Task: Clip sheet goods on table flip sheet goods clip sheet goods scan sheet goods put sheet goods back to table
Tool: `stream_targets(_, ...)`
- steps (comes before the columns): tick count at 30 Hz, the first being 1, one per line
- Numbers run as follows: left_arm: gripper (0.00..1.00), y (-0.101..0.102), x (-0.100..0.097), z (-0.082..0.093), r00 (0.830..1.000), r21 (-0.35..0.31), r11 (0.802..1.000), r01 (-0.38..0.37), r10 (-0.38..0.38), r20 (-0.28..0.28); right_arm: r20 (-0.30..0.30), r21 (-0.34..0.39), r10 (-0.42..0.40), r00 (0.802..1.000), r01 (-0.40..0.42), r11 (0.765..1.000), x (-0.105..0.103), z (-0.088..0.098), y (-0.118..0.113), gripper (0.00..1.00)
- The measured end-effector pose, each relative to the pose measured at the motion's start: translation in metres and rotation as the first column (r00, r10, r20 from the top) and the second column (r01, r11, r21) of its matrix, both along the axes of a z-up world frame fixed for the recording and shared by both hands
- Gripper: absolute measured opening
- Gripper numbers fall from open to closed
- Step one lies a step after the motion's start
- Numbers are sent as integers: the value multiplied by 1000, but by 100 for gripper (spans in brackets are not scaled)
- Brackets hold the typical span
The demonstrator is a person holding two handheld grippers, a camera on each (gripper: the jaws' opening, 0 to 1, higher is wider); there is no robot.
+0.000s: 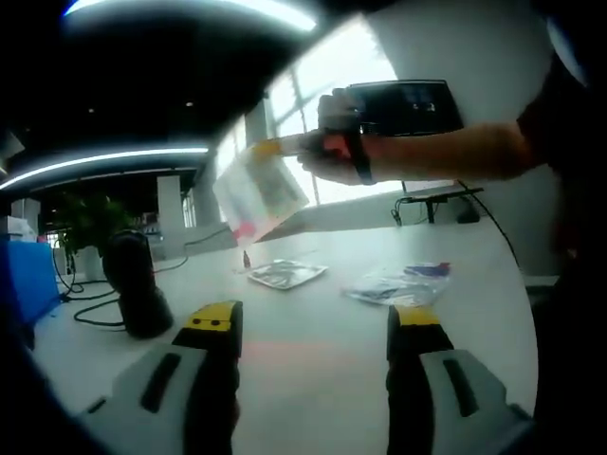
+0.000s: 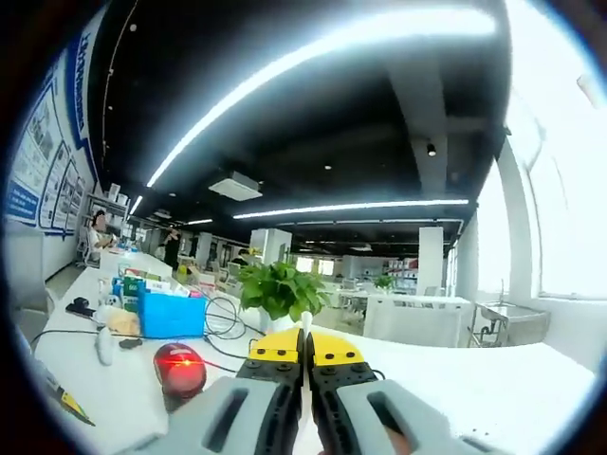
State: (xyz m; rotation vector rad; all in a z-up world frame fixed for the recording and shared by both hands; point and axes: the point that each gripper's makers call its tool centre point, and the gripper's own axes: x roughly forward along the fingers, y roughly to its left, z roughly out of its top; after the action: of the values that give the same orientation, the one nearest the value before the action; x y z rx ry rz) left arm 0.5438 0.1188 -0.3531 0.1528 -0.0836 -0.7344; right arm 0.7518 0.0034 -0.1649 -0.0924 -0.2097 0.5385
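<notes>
One packet (image 1: 258, 192), pinched in the right tool (image 2: 305, 353), hangs at 12 o'clock above the scanner (image 1: 136, 282), left tool (image 1: 313, 327) spread; next, lower it into the red beam.

A potted plant (image 2: 280, 289) stands on the white table (image 2: 493, 389). Left of the plant sits a blue box (image 2: 171, 316), with black cables (image 2: 223, 322) looping between them. In front of the plant, nearer the camera, a dark scanner (image 2: 179, 368) glows red, and long ceiling lights (image 2: 322, 52) run overhead
</notes>
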Motion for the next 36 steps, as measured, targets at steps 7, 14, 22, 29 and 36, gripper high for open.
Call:
stream_targets(7, 54, 0, 0, 0, 1000, 2, 1000, -2, 2, 0, 16, -38, 8, 1000, -7, 999, -1, 0, -3, 0)
stream_targets(14, 54, 0, 0, 1, 1000, 2, 1000, -4, 4, 4, 26, -94, 12, 1000, -10, 995, -15, -5, -3, 0)
stream_targets(22, 54, -1, -1, 0, 1000, 3, 1000, 0, 0, 4, -9, -76, 4, 1000, -5, 997, -17, -10, -15, 0)
stream_targets(29, 54, -1, -1, 0, 1000, 6, 1000, -3, 3, 3, 1, -94, 8, 1000, -8, 996, -23, -15, -12, 0)
stream_targets(36, 54, -1, -1, 0, 1000, 4, 1000, -2, 2, 5, -13, -101, 27, 1000, -28, 995, -27, -21, -6, 0)
